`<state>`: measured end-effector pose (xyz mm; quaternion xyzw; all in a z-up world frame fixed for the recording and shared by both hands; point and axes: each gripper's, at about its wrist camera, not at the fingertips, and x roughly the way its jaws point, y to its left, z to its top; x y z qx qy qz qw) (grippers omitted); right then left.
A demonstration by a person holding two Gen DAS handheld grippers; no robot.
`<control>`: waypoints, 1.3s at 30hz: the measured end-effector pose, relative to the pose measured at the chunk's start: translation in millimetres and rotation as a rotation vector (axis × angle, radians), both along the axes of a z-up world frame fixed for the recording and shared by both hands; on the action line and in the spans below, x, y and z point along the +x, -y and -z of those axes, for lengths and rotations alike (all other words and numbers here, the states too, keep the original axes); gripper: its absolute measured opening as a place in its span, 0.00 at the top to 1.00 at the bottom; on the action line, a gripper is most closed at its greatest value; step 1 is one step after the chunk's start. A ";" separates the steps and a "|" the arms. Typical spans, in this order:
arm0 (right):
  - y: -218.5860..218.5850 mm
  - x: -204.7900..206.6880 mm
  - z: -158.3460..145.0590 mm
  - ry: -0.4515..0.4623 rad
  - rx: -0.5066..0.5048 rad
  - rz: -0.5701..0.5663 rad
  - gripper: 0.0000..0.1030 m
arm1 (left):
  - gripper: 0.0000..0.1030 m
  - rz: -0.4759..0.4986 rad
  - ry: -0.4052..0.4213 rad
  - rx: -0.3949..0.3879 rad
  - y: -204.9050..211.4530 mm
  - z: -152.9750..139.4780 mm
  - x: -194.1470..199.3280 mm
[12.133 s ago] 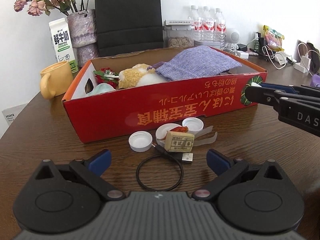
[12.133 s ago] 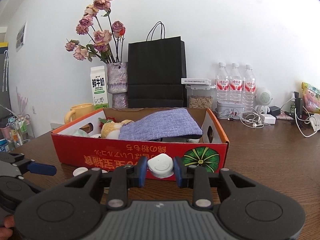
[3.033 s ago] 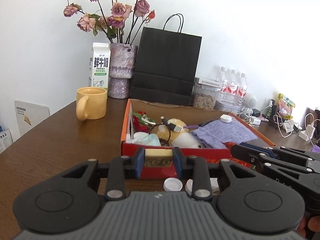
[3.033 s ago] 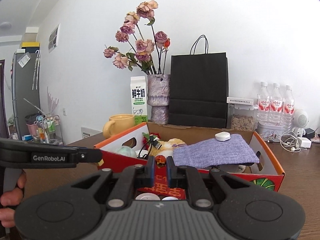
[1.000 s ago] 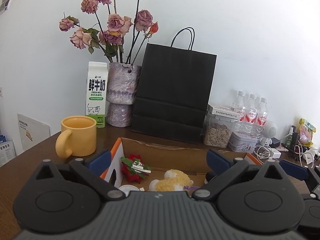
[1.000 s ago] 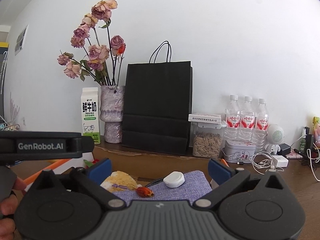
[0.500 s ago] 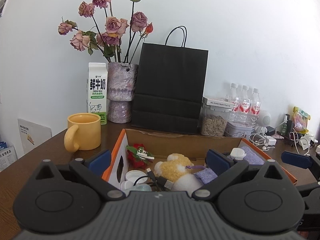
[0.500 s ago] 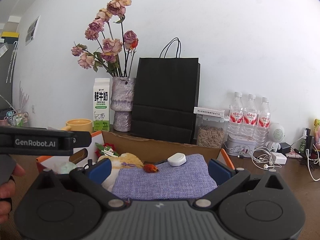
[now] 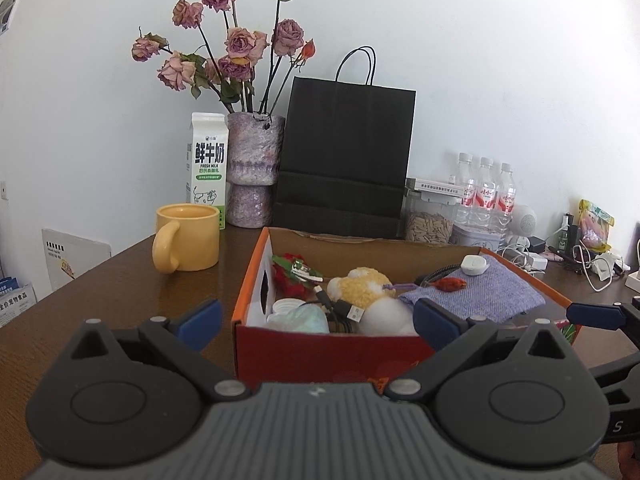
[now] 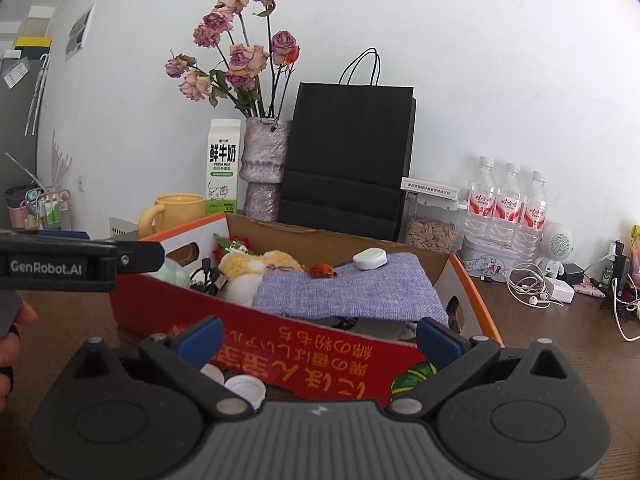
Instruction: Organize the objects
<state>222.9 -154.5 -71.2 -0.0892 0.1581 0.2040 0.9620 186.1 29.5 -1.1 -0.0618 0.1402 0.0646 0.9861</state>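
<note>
A red cardboard box point(image 9: 320, 348) point(image 10: 304, 344) sits on the brown table. In it lie a purple cloth point(image 9: 476, 292) point(image 10: 352, 288), a white case point(image 9: 474, 263) point(image 10: 370, 258), a small red-orange thing point(image 9: 450, 283) point(image 10: 321, 270), a yellow plush toy point(image 9: 366, 286) point(image 10: 260, 266), a black cable point(image 9: 340, 308) and a red flower point(image 9: 286, 276). My left gripper point(image 9: 316, 316) is open and empty in front of the box's left end. My right gripper point(image 10: 318, 336) is open and empty before the box's front wall. White bottle caps point(image 10: 240, 388) lie on the table at the box's front.
Behind the box stand a yellow mug point(image 9: 188, 238), a milk carton point(image 9: 208, 168), a vase of dried roses point(image 9: 256, 176), a black paper bag point(image 9: 344, 156), a seed jar point(image 9: 428, 224) and water bottles point(image 9: 486, 192). Cables and chargers point(image 10: 536, 284) lie at the right.
Both grippers have let go of their items into the box and opened. They have since drawn back and lowered, so the box's front wall and the bottle caps show again.
</note>
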 end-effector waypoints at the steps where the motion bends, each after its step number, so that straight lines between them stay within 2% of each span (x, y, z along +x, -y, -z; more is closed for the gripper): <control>1: -0.5 -2.4 1.6 -0.008 -0.004 -0.004 0.00 | 0.00 0.002 -0.011 0.000 -0.9 2.2 -1.8; 11: -1.3 -13.9 13.3 -0.099 -0.031 -0.036 0.00 | 0.00 0.014 -0.099 0.023 0.0 14.0 -10.5; 16: 0.1 -12.0 15.2 -0.119 -0.029 -0.019 0.00 | 0.00 0.007 -0.216 0.030 -0.3 24.5 -5.6; 21: -2.9 -8.1 17.9 -0.171 -0.037 -0.044 0.07 | 0.00 0.010 -0.228 0.023 -2.2 26.5 -8.3; 27: -14.7 4.7 26.1 -0.274 -0.063 -0.062 0.17 | 0.00 0.006 -0.250 0.005 -5.0 27.9 -6.7; 34: -26.2 13.6 32.2 -0.317 -0.075 -0.062 0.18 | 0.00 0.009 -0.264 -0.017 -7.4 29.0 -6.5; 39: -24.5 17.4 33.3 -0.346 -0.051 -0.081 0.13 | 0.00 0.008 -0.266 -0.027 -8.5 29.3 -6.2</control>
